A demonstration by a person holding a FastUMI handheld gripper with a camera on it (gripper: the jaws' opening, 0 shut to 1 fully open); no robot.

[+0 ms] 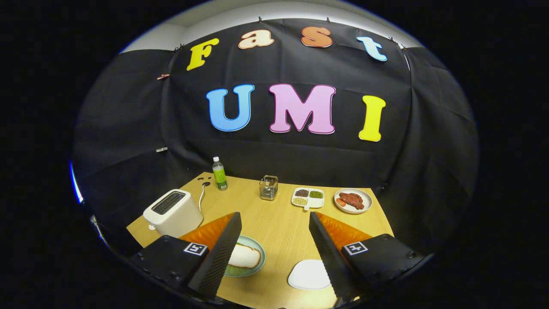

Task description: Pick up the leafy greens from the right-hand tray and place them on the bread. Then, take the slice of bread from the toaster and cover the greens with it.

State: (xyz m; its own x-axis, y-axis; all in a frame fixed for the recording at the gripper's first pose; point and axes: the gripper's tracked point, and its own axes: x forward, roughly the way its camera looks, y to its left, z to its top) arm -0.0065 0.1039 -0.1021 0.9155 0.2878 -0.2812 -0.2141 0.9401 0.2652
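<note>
Your gripper is wide open, holding nothing, above the worktop. The bread slice lies on a green plate beside the left finger. The toaster stands beyond it; a white tray lies between the fingers.

— What surrounds the scene?
— Black cloth drapes the booth's wall, clipped along its top edge, with a pale wall or ceiling above.
— And the furniture?
— One light wooden table against the cloth, evenly lit.
</note>
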